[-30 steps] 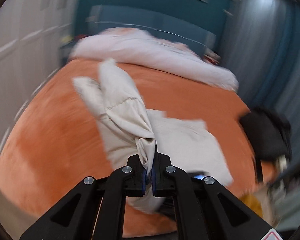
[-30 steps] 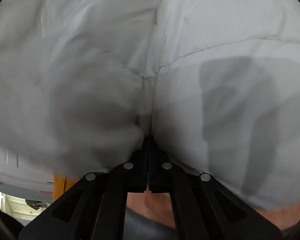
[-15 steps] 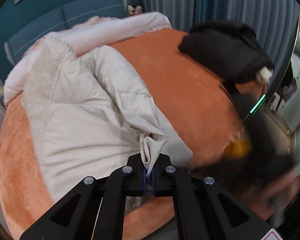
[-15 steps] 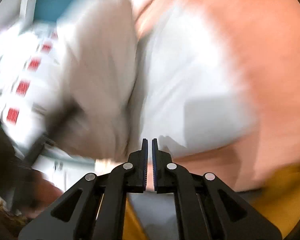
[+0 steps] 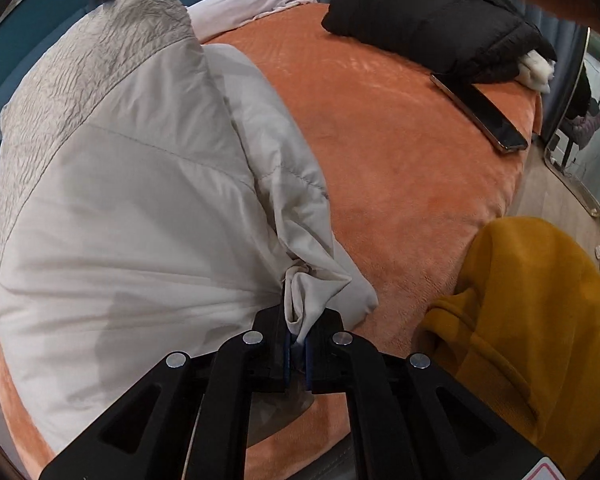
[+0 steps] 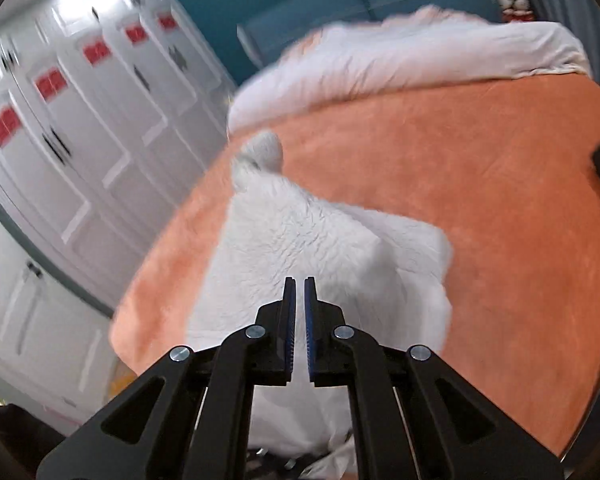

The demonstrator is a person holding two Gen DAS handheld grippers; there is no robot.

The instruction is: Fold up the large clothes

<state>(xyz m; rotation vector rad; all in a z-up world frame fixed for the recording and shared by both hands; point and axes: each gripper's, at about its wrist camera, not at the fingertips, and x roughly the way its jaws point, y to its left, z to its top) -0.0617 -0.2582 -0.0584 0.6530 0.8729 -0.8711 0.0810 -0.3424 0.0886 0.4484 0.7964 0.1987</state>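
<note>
Your left gripper [image 5: 296, 320] is clamped on a bunched fold of the pale cream padded jacket [image 5: 140, 208], the cloth pinched between the two blue-padded fingers [image 5: 286, 336] and rising out of their tips. From there the jacket spreads away ahead and to the left of the fingers across the orange plush bedspread [image 5: 400, 152], its crinkled textured collar panel [image 5: 100, 52] at the far end. Ahead and to the right of those fingers, well apart from the jacket, a black puffy garment [image 5: 432, 16] lies on the bedspread with a dark smartphone [image 5: 480, 112] just beside its near edge. Close on the right of the fingers is a mustard-yellow knitted sleeve [image 5: 540, 312].

Your right gripper [image 6: 299, 304] has its fingers drawn nearly together with only a thin slit between the pads and nothing caught in them. The jacket lies beneath and just beyond their tips; this view is blurred. A white rumpled duvet [image 6: 400, 68] sits far ahead, white panelled wardrobe doors [image 6: 80, 120] off to the left.
</note>
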